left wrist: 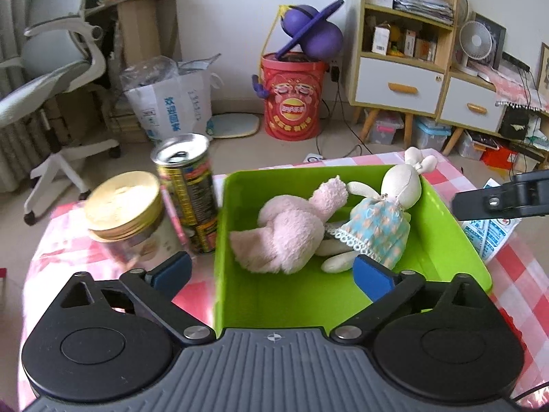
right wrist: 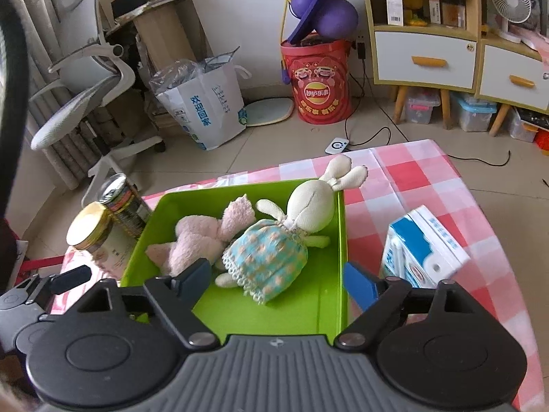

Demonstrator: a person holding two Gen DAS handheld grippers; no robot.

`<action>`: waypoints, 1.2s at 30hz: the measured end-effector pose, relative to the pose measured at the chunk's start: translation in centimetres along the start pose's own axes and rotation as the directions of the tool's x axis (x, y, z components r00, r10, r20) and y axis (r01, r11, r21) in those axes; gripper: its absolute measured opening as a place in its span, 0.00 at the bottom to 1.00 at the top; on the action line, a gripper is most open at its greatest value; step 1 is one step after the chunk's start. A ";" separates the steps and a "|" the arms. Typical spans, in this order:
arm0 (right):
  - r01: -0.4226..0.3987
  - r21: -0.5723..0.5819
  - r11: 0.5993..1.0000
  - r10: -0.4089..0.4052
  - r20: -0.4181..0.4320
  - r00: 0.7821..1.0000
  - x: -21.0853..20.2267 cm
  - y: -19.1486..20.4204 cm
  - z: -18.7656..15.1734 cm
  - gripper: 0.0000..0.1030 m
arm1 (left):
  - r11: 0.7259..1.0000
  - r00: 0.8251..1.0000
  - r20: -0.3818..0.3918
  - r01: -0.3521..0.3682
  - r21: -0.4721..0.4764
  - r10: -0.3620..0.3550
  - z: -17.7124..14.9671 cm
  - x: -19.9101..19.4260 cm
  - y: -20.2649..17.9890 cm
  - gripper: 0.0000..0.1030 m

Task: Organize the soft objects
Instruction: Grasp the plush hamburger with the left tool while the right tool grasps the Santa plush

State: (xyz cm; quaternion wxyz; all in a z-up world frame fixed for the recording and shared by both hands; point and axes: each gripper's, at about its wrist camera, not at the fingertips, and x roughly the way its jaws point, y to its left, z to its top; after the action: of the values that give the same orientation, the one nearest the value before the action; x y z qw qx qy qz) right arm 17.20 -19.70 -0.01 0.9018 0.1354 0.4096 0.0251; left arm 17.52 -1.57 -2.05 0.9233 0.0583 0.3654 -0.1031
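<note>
A: Soft toys, two, both lying inside the green tray (left wrist: 236,240). Pink plush (left wrist: 288,233): fuzzy pile, lumpy shape, face not readable. Cream rabbit doll (left wrist: 394,192): smooth woven cloth, long ears hanging over the tray's far rim, teal dress with peach dots and a white lace hem.

B: Confirmed from the right wrist view. Pink plush (right wrist: 199,240) lies left, rabbit doll (right wrist: 308,213) right, touching along the dress. Tray (right wrist: 339,240) is hard glossy plastic, rectangular, sitting on a red-and-white checked cloth (right wrist: 429,178).

A: Tools. Left gripper (left wrist: 271,271): blue-padded fingers spread wide, nothing between them; one finger outside the tray's left wall, the other above the tray interior near the doll's leg.

B: Right gripper (right wrist: 278,278): also spread and empty, left finger over the tray by the pink plush, right finger just past the tray's right wall.

A: Writing. Red bucket (right wrist: 320,82) on the floor reads "Lay's" on a yellow and red logo, with cartoon faces above it. Purple ball toy (right wrist: 329,10) rests on top.

B: White paper bag (right wrist: 206,103) carries blue Chinese characters; I cannot read them reliably. Blue-and-white carton (right wrist: 422,247), boxy, stands right of the tray; print too blurred.

A: Left of the tray: tall metal can (left wrist: 187,192), pull-tab top, dark label with yellow print, unreadable. Beside it, a jar with a gold lid (left wrist: 123,206).
</note>
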 end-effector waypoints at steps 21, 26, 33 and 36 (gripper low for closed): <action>0.005 -0.010 1.000 -0.006 -0.050 0.999 -6.7 0.5 -7.5 0.81 | 0.986 0.988 -0.144 -0.072 -0.153 0.050 -7.1 -7.9 2.9 0.95; 0.030 0.040 0.999 -0.026 -0.081 0.996 -6.4 0.1 -9.6 0.81 | 0.966 0.975 -0.211 -0.121 -0.228 0.072 -9.3 -8.2 3.5 0.95; 0.066 0.147 0.987 -0.039 -0.180 0.983 -4.1 -0.9 -11.2 0.81 | 0.954 0.959 -0.270 -0.156 -0.256 0.084 -10.7 -7.4 3.0 0.95; 0.083 0.178 0.981 -0.041 -0.224 0.974 -2.8 -1.2 -11.9 0.81 | 0.950 0.953 -0.291 -0.166 -0.266 0.086 -11.2 -6.8 3.0 0.95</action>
State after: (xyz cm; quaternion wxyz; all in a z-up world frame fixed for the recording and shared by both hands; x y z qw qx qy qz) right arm 6.40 -18.67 -5.71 0.8348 0.2027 0.5112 -0.0269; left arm 5.95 4.38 -5.38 0.8667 -0.0392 0.4969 0.0199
